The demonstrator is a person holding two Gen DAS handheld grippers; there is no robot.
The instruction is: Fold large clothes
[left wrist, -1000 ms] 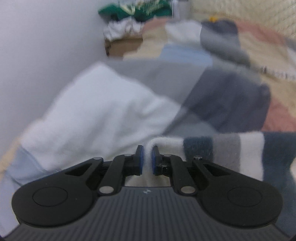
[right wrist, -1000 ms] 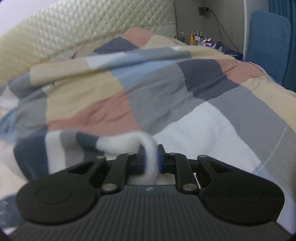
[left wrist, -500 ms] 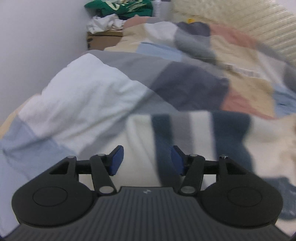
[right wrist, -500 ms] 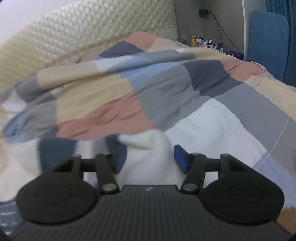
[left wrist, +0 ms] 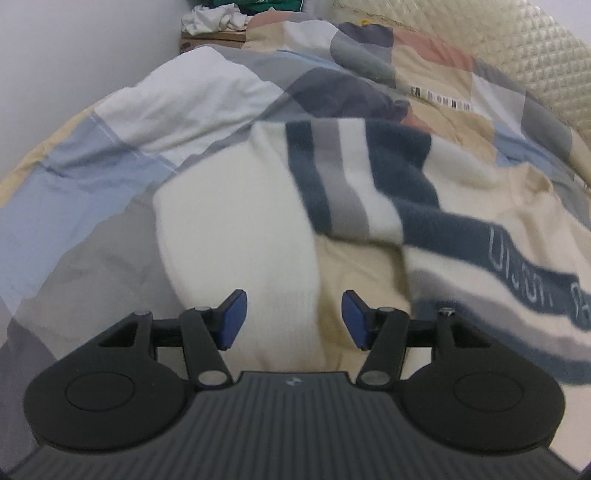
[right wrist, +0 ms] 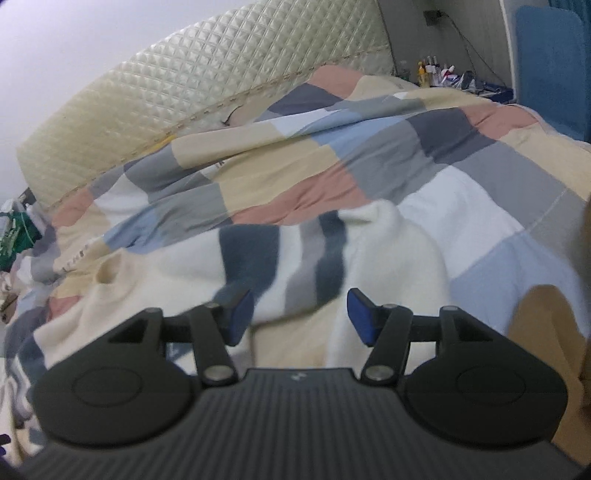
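A cream sweater with navy and grey stripes lies on the checked duvet. Its left sleeve is folded inward, running toward my left gripper, which is open and empty just above the cuff. In the right wrist view the sweater spreads across the bed, its other sleeve folded in toward my right gripper, which is open and empty over it.
A quilted cream headboard backs the bed. A cardboard box with a pile of clothes stands by the wall. A side table with small bottles and a blue chair are at the far right.
Both grippers were shut on the sweater's sleeve cuffs a second ago. They opened, let the sleeves drop onto the sweater, and drew back and up.
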